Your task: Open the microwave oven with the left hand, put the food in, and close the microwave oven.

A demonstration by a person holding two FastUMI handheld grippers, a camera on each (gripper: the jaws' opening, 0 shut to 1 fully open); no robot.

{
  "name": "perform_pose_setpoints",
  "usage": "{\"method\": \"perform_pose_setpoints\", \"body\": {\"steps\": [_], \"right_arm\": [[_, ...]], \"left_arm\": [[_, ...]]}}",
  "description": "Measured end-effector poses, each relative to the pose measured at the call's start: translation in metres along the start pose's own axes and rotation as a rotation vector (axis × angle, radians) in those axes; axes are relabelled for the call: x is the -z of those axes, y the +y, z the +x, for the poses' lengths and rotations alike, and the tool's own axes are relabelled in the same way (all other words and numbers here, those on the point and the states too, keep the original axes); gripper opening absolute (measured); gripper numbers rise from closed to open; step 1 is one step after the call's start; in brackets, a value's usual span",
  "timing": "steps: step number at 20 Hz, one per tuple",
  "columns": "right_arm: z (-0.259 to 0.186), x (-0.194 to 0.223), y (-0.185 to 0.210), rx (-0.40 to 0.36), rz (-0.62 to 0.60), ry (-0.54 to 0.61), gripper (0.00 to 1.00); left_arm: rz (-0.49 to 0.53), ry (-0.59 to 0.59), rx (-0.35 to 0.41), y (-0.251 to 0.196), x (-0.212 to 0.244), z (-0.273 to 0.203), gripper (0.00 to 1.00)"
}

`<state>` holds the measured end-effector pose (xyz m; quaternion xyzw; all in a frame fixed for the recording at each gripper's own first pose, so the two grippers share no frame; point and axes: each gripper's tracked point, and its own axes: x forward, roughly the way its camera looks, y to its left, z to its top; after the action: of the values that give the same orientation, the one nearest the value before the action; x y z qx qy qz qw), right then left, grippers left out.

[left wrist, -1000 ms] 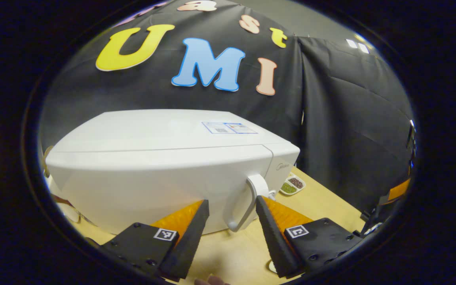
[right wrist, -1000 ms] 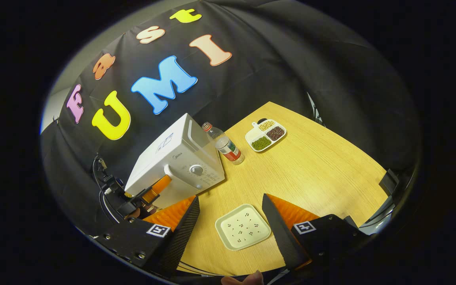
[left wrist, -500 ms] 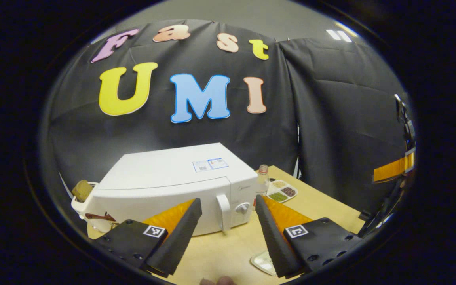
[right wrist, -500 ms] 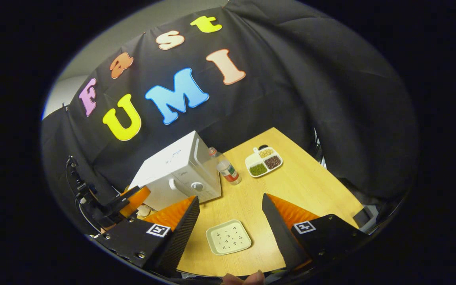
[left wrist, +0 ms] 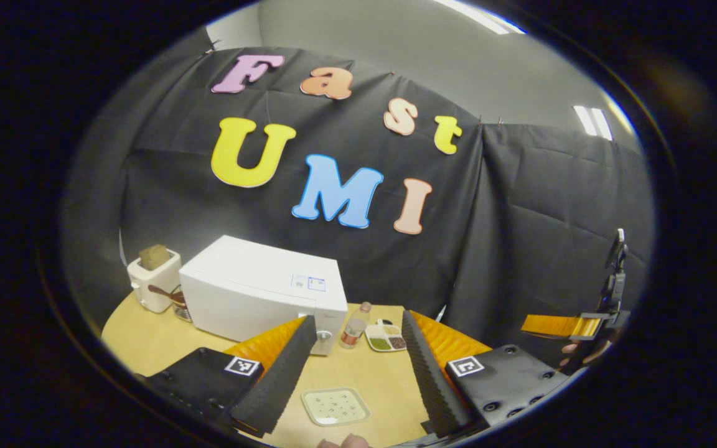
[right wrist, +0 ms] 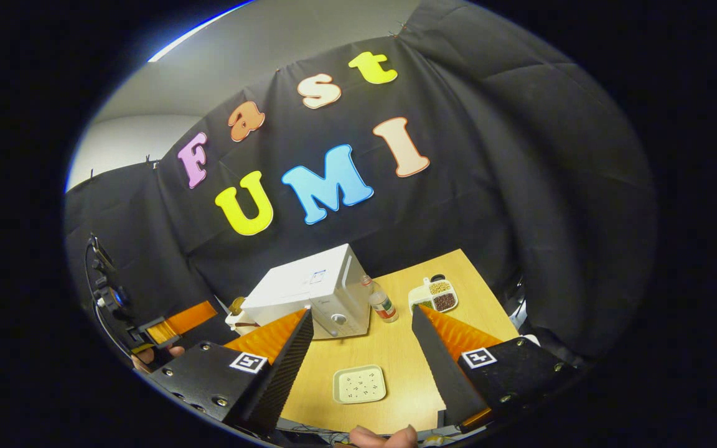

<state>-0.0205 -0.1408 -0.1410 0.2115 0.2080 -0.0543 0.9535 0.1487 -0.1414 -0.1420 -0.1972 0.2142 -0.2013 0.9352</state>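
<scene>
Microwave oven (left wrist: 259, 295), in the left gripper view: standing shut toward the back left of the bench (left wrist: 371, 379), beside a small white toaster (left wrist: 154, 279). Rigid and heavy enough to stay put; best taken at the door handle, probably hidden behind a finger here. Left gripper (left wrist: 358, 367) released, holding nothing. Far smaller than a second ago, when the handle sat right between the fingers. Square plate (left wrist: 335, 406) lying near below.

In the right gripper view: microwave oven (right wrist: 327, 295) well apart, plate (right wrist: 360, 384) near, light and stiff, liftable by its rim. Right gripper (right wrist: 361, 367) spread wide, empty, likewise pulled back and raised.
</scene>
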Motion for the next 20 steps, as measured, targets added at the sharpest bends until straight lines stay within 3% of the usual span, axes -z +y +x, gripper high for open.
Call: {"method": "perform_pose_setpoints", "body": {"steps": [2, 3, 5, 8, 13, 16, 17, 20], "right_arm": [[-0.016, -0.017, 0.009, -0.014, -0.043, -0.04, 0.98], [-0.024, -0.03, 0.018, -0.031, -0.056, -0.072, 0.98], [-0.041, -0.052, 0.032, -0.047, -0.104, -0.135, 0.98], [-0.06, -0.087, 0.03, 0.018, -0.215, -0.218, 0.98], [-0.094, -0.145, 0.054, 0.089, -0.309, -0.348, 0.97], [-0.105, -0.166, 0.081, 0.056, -0.275, -0.397, 0.97], [-0.104, -0.169, 0.088, 0.04, -0.26, -0.397, 0.93], [-0.097, -0.183, 0.097, 0.052, -0.289, -0.419, 0.98]], "left_arm": [[0.002, -0.044, -0.028, -0.014, -0.03, -0.033, 0.88], [0.007, -0.058, -0.033, -0.021, -0.043, -0.044, 0.94], [0.023, -0.114, -0.02, -0.039, -0.08, -0.063, 0.89], [0.057, -0.196, 0.0, -0.061, -0.127, -0.076, 0.92], [0.04, -0.247, 0.066, -0.086, -0.146, -0.091, 0.89], [0.101, -0.28, 0.061, -0.074, -0.161, -0.108, 0.88], [0.114, -0.304, 0.063, -0.074, -0.171, -0.112, 0.88], [0.128, -0.377, 0.067, -0.07, -0.189, -0.13, 0.88]]}}
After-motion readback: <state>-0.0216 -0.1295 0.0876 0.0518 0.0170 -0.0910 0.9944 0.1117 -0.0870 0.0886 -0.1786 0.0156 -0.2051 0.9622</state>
